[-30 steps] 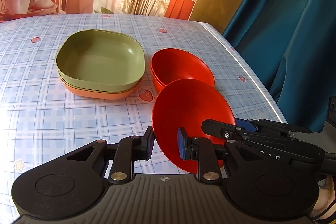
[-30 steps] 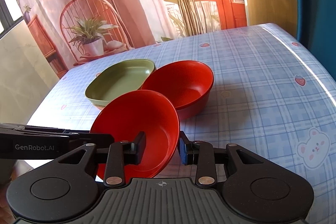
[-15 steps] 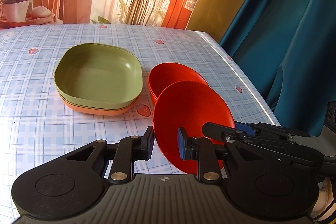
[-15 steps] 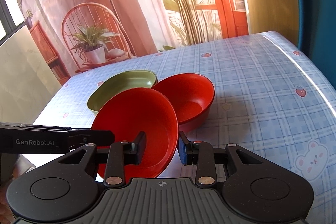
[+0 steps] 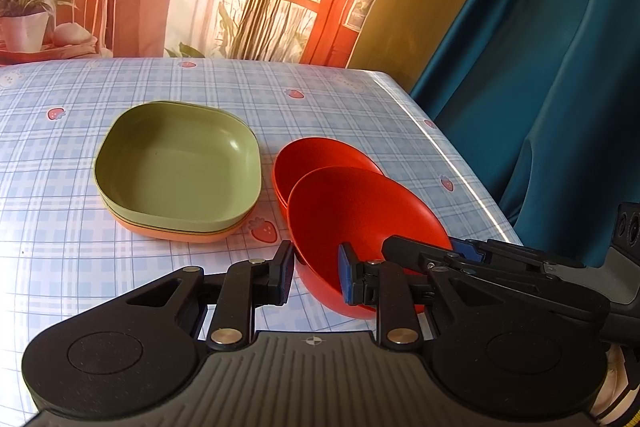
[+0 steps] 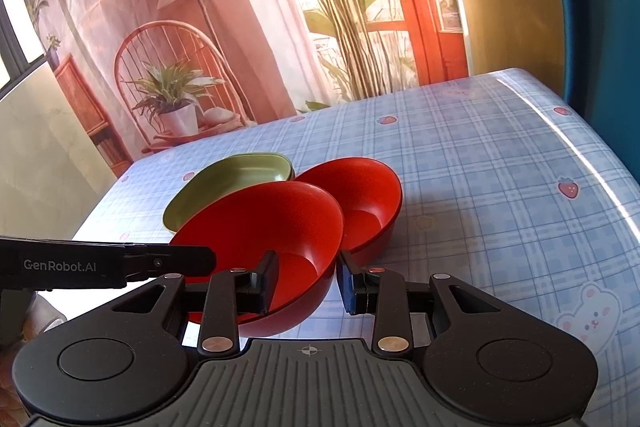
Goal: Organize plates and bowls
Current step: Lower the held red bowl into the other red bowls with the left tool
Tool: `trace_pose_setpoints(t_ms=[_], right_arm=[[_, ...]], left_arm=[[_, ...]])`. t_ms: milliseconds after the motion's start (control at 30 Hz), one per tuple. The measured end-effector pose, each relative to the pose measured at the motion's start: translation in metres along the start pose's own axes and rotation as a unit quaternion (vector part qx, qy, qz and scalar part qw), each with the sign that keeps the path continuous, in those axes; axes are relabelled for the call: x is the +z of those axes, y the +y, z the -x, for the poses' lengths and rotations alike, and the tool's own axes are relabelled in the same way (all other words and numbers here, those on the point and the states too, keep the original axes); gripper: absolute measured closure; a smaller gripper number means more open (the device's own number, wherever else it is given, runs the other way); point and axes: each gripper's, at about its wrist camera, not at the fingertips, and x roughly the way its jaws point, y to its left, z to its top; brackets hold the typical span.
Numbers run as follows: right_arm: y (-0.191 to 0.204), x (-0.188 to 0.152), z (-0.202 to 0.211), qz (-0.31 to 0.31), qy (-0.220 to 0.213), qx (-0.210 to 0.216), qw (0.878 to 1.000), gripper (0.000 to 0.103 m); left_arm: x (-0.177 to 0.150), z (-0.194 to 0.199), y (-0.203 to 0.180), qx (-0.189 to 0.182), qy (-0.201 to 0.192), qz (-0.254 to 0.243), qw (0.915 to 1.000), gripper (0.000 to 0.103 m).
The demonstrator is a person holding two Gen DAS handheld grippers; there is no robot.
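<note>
Item, nearest: red bowl (image 5: 360, 219), round, glossy, tilted, carried off the desk (image 5: 60, 259) between my two claws. Left claw (image 5: 316, 277) was pinched on its near-left rim; right claw (image 6: 306, 281) was nipped on the opposite rim, one finger inside, one outside. Next out: second red bowl (image 6: 368, 203), upright on the desk, lying just ahead of the held one, so nesting called for a short forward set-down. Farthest: green square plate (image 5: 176, 163), stacked on an orange one (image 5: 168, 233), beside the bowls.
</note>
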Motion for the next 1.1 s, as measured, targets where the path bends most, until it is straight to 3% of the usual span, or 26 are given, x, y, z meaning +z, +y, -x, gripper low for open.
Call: trace_pose_setpoints(t_ms=[267,633,1100], right_arm=[[-0.002,0.011,0.001,0.001,-0.014,0.000,1.000,0.073],[-0.019,0.039,-0.019,0.004,-0.031,-0.016,0.999,0.078],[-0.041,0.048,-0.061,0.010,-0.016,-0.034,0.999,0.078]], left_arm=[[0.009,0.001,-0.002,-0.004,-0.007,-0.003,1.0000,0.078],[0.046,-0.030,-0.005,0.004,-0.015,-0.010,0.9998,0.078],[0.058,-0.077,-0.001,0.026,0.023,-0.028,0.9990,0.078]])
